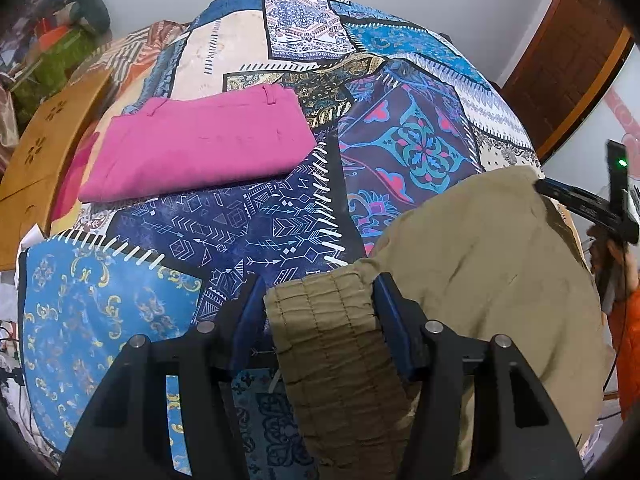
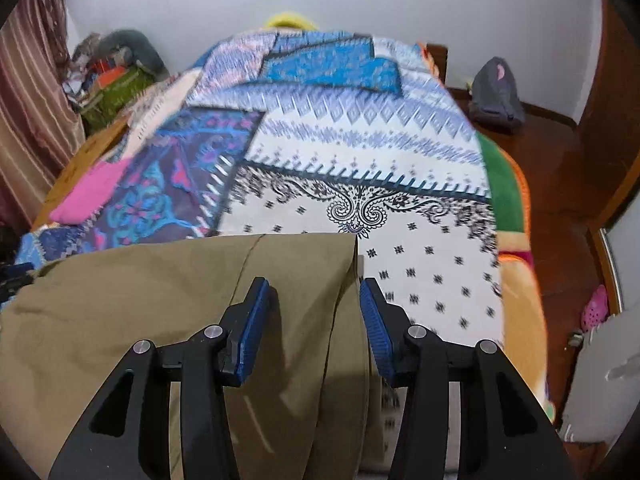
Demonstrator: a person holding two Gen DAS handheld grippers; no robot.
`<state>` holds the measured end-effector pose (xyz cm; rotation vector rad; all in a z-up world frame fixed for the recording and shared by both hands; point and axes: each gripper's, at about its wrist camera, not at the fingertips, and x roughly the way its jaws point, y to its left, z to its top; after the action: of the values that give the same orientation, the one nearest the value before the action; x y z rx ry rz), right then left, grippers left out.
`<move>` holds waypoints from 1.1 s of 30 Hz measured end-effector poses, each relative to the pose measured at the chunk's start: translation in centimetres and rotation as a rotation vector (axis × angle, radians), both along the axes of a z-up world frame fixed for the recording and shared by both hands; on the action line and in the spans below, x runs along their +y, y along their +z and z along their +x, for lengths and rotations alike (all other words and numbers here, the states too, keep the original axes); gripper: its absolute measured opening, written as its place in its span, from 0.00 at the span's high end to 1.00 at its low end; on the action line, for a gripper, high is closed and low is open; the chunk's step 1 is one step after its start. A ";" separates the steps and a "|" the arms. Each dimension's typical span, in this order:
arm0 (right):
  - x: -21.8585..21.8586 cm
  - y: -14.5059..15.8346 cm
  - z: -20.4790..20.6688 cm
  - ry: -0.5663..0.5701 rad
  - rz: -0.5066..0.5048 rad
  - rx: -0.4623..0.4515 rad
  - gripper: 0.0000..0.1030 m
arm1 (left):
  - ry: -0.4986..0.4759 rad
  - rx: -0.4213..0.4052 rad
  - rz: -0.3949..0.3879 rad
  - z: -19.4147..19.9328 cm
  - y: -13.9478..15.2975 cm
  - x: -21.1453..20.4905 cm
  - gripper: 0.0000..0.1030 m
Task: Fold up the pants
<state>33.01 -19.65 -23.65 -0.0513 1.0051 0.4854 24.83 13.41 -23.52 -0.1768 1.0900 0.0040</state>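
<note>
Khaki pants [image 1: 480, 264] lie on the patterned bedspread [image 1: 240, 232] at the near right. My left gripper [image 1: 320, 292] has its blue pads on both sides of the elastic waistband [image 1: 332, 340], which fills the gap. In the right wrist view the khaki pants [image 2: 160, 300] spread to the left, and my right gripper [image 2: 312, 292] is open with the pants' right edge lying between its blue pads [image 2: 256, 316]. The right gripper also shows at the far right of the left wrist view [image 1: 592, 208].
A folded pink garment [image 1: 200, 148] lies on the bed at the left, also in the right wrist view [image 2: 88, 192]. A wooden board [image 1: 44, 148] lines the bed's left side. A grey bag [image 2: 496, 96] sits on the red floor at the right. Clutter is piled at the far left corner.
</note>
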 end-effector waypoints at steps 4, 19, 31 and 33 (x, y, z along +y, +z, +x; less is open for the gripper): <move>-0.3 -1.2 1.5 0.005 0.057 0.077 0.58 | -0.014 -0.017 0.062 -0.1 0.1 -0.7 0.46; 1.5 0.6 -0.8 0.045 -0.134 -0.161 0.95 | 0.009 -0.045 0.167 0.0 -0.1 -1.5 0.41; 0.4 3.2 -1.2 -0.024 -0.234 -0.210 0.87 | 0.050 -0.072 0.155 -0.2 2.3 -0.5 0.39; 0.3 4.6 -2.5 0.002 -0.202 -0.221 0.86 | 0.061 -0.110 0.202 -0.6 3.8 -0.9 0.39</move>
<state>30.53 -19.32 -19.05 -0.2810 0.8340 0.3695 24.19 12.56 -19.76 -0.0279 0.9676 0.1569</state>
